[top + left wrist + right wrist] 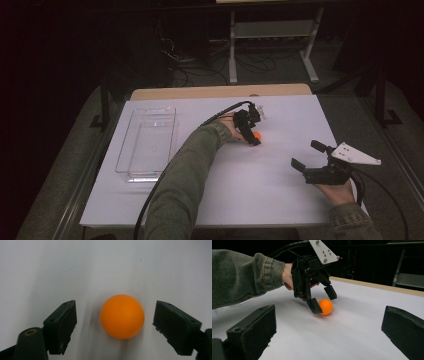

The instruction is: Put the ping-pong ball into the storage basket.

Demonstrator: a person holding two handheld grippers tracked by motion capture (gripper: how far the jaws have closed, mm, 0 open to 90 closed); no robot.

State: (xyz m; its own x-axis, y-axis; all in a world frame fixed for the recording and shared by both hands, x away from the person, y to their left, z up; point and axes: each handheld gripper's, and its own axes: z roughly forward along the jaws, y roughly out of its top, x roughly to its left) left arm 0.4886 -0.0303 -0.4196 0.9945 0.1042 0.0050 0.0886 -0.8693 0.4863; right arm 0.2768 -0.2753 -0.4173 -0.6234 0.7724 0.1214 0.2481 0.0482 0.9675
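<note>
Lying at the left of the white desk [280, 200], a clear plastic tray [146, 142] sits well apart from everything else, with a person's olive sleeve [185, 175] reaching up past its right side toward the middle of the surface. There the left gripper [253, 134] points down over an orange ball [258, 135] that rests on the desk near its centre. In the left gripper view the ball [122, 316] sits between the two black jaws with bare desk showing on both sides of it, so the pads are not yet pressing it and the jaws stand apart. The right gripper view shows the same ball [325, 307] with one jaw just beside its near flank and the other behind it. Farther right, near the desk's front right edge, the right gripper [310, 156] is held in the other hand [340, 192] with its jaws spread wide and nothing between them, well apart from the ball.
</note>
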